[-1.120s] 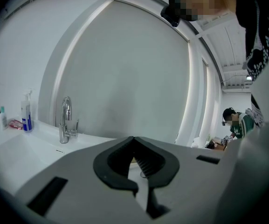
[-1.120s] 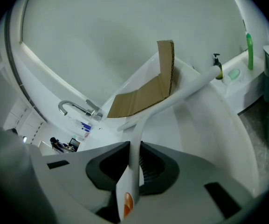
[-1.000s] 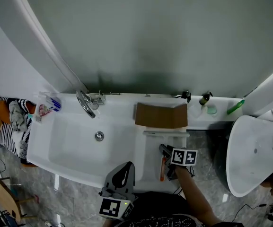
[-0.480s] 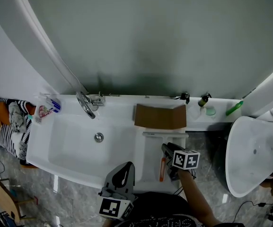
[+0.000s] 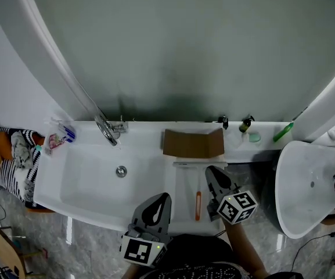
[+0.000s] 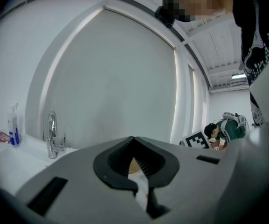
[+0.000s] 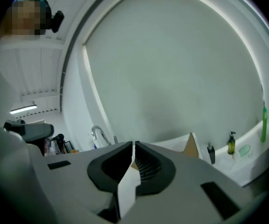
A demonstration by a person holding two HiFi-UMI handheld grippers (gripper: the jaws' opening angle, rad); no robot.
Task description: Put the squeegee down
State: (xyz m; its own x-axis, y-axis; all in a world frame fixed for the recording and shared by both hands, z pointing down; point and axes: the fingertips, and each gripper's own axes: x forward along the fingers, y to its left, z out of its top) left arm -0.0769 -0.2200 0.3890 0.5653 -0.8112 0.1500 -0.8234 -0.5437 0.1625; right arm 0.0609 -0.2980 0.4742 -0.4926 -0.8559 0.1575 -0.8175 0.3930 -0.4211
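Note:
The squeegee, with an orange handle and a grey blade bar, lies flat on the white counter to the right of the sink basin. My right gripper hovers just right of it and above it, not touching it. Its jaws are closing and stand almost together with nothing between them. My left gripper hangs near the counter's front edge, left of the squeegee. It is shut and empty.
The sink basin with its chrome tap is at the left. A brown cardboard box stands behind the squeegee. Small bottles line the back ledge. A white toilet bowl is at the right. Striped cloth lies far left.
The right gripper has let go of the squeegee handle and risen away from it; the squeegee now lies alone on the counter. The left gripper rose slightly.

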